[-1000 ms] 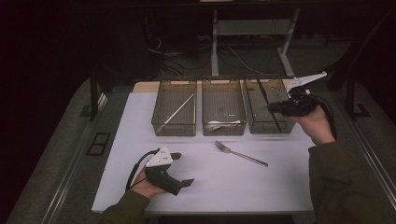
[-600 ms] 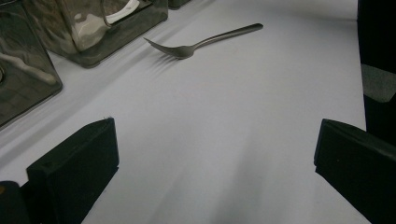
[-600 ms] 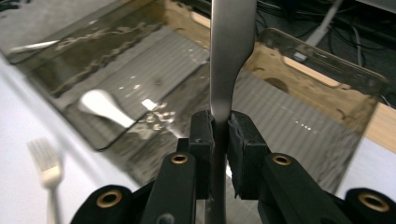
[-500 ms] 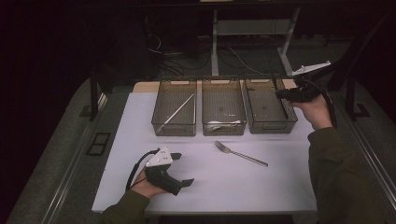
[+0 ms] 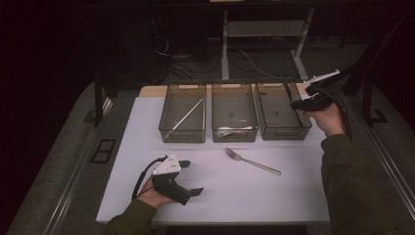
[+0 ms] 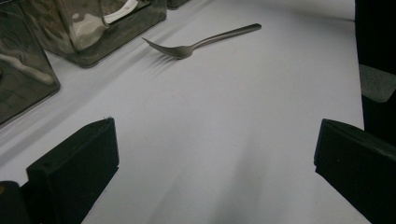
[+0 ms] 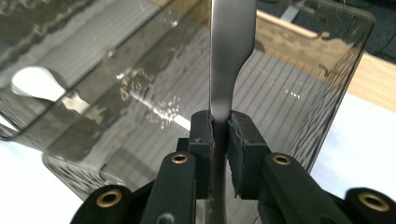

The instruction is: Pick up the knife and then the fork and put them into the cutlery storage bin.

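My right gripper (image 5: 295, 104) (image 7: 220, 126) is shut on a flat metal utensil (image 7: 231, 46), pinching its narrow neck. It hovers at the right edge of the right clear bin (image 5: 284, 132) (image 7: 116, 116), and the utensil (image 5: 288, 93) slants over that bin. A metal fork (image 5: 252, 161) (image 6: 201, 42) lies on the white table in front of the bins. My left gripper (image 5: 193, 178) (image 6: 215, 154) rests on the table at the near left, open, nothing between its jaws, which point toward the fork.
Three clear bins stand in a row at the back. The left bin (image 5: 182, 133) holds a long thin utensil, and the middle bin (image 5: 234, 136) (image 6: 93, 32) holds a pale spoon-like piece. The white mat (image 5: 293, 196) ends just beyond the right bin. The surroundings are dark.
My right hand has shifted a little along the right bin's right side with the utensil still pinched. The left gripper and the fork have stayed put.
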Available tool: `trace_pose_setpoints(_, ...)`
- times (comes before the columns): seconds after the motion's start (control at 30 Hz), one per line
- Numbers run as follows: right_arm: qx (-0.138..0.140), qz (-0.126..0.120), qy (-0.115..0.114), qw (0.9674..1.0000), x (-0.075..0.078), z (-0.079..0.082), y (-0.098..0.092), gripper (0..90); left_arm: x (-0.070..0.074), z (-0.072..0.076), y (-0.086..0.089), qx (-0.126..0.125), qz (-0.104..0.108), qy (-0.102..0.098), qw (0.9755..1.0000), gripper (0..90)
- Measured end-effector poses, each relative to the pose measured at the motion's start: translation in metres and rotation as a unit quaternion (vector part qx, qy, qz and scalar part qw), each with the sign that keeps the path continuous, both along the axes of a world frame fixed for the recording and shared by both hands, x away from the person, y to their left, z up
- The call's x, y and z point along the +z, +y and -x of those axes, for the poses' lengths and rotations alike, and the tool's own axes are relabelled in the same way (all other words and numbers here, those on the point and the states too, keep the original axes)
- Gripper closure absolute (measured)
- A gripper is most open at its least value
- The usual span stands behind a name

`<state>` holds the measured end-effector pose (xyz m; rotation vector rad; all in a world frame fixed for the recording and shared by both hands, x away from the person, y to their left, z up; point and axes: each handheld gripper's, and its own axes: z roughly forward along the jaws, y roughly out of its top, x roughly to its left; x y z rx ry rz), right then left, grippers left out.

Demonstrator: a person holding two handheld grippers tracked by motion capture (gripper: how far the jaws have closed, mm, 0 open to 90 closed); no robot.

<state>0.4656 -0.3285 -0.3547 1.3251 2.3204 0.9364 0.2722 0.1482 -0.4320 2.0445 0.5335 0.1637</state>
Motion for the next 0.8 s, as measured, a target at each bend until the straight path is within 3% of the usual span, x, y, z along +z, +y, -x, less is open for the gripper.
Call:
trace_pose_setpoints(0.13,-0.003,0.012,0.018,0.9998,-0.010,-0.002,-0.001,80.1,0.000,0.000,0.000,-0.001,0.000,0.000,1.0000,0.0)
trace_pose_setpoints(0.33,-0.009,0.012,0.038,0.9992,-0.021,-0.005,-0.002,80.1,0.000,0.000,0.000,-0.002,-0.001,-0.001,1.0000,0.0)
trace_pose_setpoints(0.8,-0.011,0.024,0.054,0.9982,-0.034,-0.010,0.005,79.8,0.000,0.000,-0.001,-0.003,-0.001,0.000,1.0000,0.0)
